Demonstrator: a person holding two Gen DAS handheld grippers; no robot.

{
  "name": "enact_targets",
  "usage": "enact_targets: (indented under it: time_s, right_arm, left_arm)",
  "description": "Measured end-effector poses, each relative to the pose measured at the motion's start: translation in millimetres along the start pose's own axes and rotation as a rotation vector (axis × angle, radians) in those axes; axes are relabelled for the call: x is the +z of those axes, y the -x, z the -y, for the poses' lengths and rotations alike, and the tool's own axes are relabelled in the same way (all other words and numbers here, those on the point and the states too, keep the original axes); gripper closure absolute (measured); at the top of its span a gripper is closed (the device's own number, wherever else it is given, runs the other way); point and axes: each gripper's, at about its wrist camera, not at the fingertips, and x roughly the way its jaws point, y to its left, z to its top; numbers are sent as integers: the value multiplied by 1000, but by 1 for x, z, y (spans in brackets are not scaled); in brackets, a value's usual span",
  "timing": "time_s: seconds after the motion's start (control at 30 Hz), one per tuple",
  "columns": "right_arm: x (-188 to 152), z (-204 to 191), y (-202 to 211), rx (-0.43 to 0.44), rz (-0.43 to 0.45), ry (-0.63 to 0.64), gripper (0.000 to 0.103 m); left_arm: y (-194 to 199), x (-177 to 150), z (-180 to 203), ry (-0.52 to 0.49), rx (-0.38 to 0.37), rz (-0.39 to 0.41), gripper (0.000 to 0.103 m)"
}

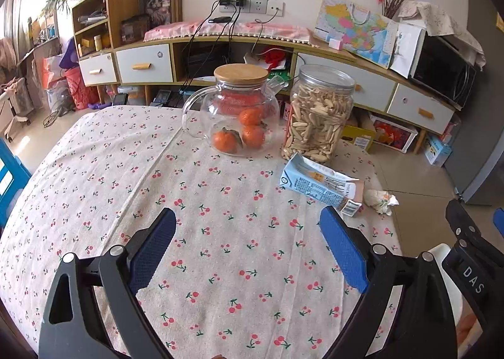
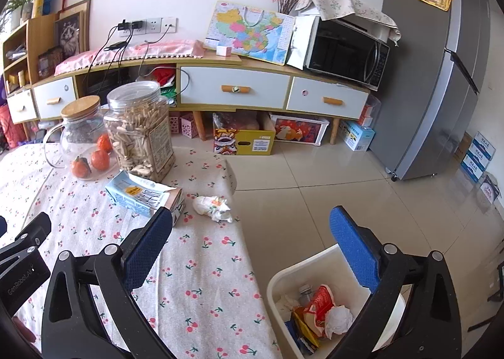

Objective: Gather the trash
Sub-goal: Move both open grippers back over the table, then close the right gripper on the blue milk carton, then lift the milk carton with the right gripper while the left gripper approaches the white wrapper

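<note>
Two grippers are in my hands, both spread wide with nothing between the blue pads. My left gripper hovers over bare cherry-print cloth on the tabletop. My right gripper straddles the tabletop's right edge, its left finger over the cloth and its right finger over the white trash bin standing on the floor just beside the tabletop. The bin holds a red wrapper, crumpled white paper and other packaging.

Farther out, near the right edge of the tabletop, lies a flattened light-blue milk carton on its side. A crumpled tissue wad lies just to its right, apart from it and close to the tabletop edge.

Behind the carton stands a clear plastic jar filled with pale seeds; the carton's far end is just beside its base. To the jar's left stands a glass teapot with a bamboo lid, holding three orange fruits.

Beyond the tabletop, a long low cabinet runs along the wall, carrying a microwave.
</note>
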Motion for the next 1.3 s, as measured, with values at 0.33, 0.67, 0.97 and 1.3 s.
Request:
enact_targets:
  time_s: [0.33,0.67,0.97,1.3]
  right_arm:
    - [8,-88,-63,378,-134,415,7]
    - [29,-115,-125,453,-220,621,7]
    - [17,-133,-133,519,-300,628,44]
    - [7,-109,-71,501,-235,498,49]
  left_arm:
    - [-25,-6,-70,90,18,-85,13]
    - [-34,-10,-97,122,28,-123,13]
    - [-42,-17,-88,93,19,-150,13]
    - [-31,-12,-96,117,20,-114,13]
